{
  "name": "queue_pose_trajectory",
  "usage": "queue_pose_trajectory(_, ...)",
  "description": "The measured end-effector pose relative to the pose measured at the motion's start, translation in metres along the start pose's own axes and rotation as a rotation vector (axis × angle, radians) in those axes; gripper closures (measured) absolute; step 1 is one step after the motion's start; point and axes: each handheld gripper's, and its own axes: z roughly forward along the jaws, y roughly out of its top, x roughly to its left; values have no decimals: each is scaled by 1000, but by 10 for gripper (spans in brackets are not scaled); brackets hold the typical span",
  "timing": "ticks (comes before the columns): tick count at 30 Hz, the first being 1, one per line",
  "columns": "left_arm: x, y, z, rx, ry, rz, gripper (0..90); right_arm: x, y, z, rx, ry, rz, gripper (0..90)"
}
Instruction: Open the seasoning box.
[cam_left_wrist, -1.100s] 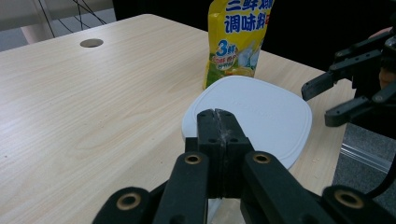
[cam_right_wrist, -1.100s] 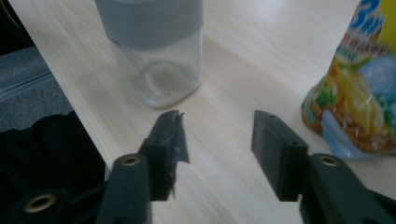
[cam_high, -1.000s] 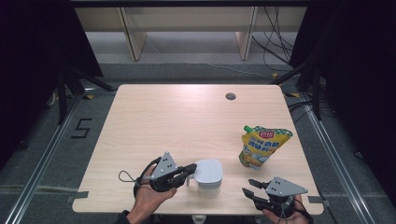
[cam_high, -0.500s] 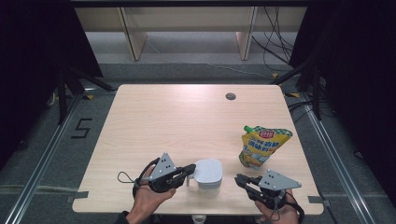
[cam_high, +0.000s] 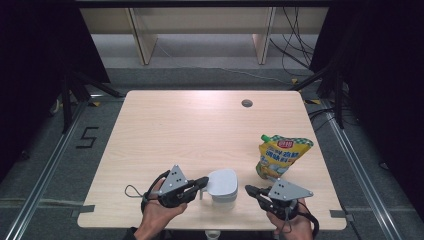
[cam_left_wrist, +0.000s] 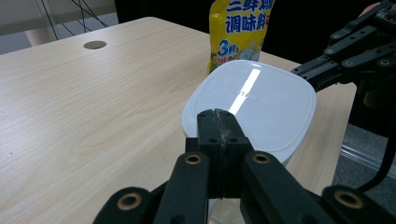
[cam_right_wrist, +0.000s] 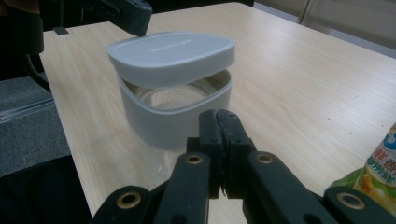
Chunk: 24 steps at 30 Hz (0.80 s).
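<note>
Wooden table (cam_high: 190, 130): lidded white jar (cam_right_wrist: 175, 88) (powder inside), both tools (cam_high: 206, 182) (cam_high: 248, 189) clenched empty.

Most of the counter (cam_high: 190, 130) lies bare, so free passage is afforded across its far and left parts. Near the front edge, the way is blocked by a white container (cam_high: 222, 186) with its lid (cam_right_wrist: 170, 53) seated askew. It is flanked closely by the left claw (cam_high: 203, 181) and the right claw (cam_high: 248, 189). A yellow pouch (cam_high: 281, 156) stands on the right, leaving a narrow lane between pouch and container.
</note>
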Motion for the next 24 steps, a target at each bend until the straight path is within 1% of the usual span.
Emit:
queue_pose_trajectory(2, -2, 0, 1, 0, -2, -5, 893, 0, 2, 1, -5, 13, 6, 899)
queue_pose_trajectory(3, -2, 0, 0, 1, -4, 14, 893, 0, 3, 2, -23, 8, 1, 900)
queue_pose_trajectory(4, -2, 0, 0, 0, -3, 12, 893, 1, 5, 1, -12, 19, 13, 900)
queue_pose_trajectory(5, -2, 0, 0, -1, -3, 0, 893, 1, 6, 2, -8, 24, -3, 900)
queue_pose_trajectory(6, -1, 0, 0, -1, -2, -5, 893, 1, 7, 4, -7, 39, -9, 900)
queue_pose_trajectory(7, -1, -1, 0, -7, -3, -17, 893, 2, 7, 4, 3, 26, -14, 900)
queue_pose_trajectory(8, 0, -1, -1, 1, 3, 0, 893, 3, 7, 5, 8, 24, -19, 900)
queue_pose_trajectory(9, 0, -2, -1, -1, 4, 1, 893, 3, 7, 7, 1, 46, -26, 900)
queue_pose_trajectory(10, 0, -2, -1, 0, 10, -2, 893, 4, 7, 7, -1, 28, -23, 900)
queue_pose_trajectory(11, 1, -3, -2, 6, 11, 0, 893, 5, 8, 8, -3, 22, -10, 900)
queue_pose_trajectory(12, 1, -4, -2, 11, 13, -4, 893, 7, 8, 9, 0, 26, 0, 900)
queue_pose_trajectory(13, 2, -5, -1, 0, 7, -4, 893, 6, 9, 10, -3, 38, -22, 900)
queue_pose_trajectory(14, 2, -6, -1, -3, 2, -20, 893, 6, 11, 9, 3, 50, -35, 900)
queue_pose_trajectory(16, 4, -6, -1, -2, 0, -28, 892, 9, 14, 10, -4, 46, -31, 900)
queue_pose_trajectory(18, 3, -6, -1, -3, 0, -26, 892, 10, 17, 11, -14, 53, -43, 900)
queue_pose_trajectory(19, 3, -6, -1, -5, -1, -23, 892, 11, 19, 10, -14, 46, -53, 900)
queue_pose_trajectory(20, 3, -6, -1, -4, -1, -23, 892, 12, 20, 10, -9, 48, -38, 900)
queue_pose_trajectory(21, 3, -6, -1, -4, -1, -25, 892, 11, 21, 11, -19, 51, -59, 900)
queue_pose_trajectory(22, 3, -6, -1, -3, -1, -25, 892, 12, 21, 12, -18, 56, -52, 900)
queue_pose_trajectory(23, 3, -6, -1, -3, -1, -26, 892, 13, 22, 12, -18, 57, -30, 900)
queue_pose_trajectory(24, 3, -6, -1, -5, -1, -24, 892, 13, 23, 14, -32, 65, -44, 900)
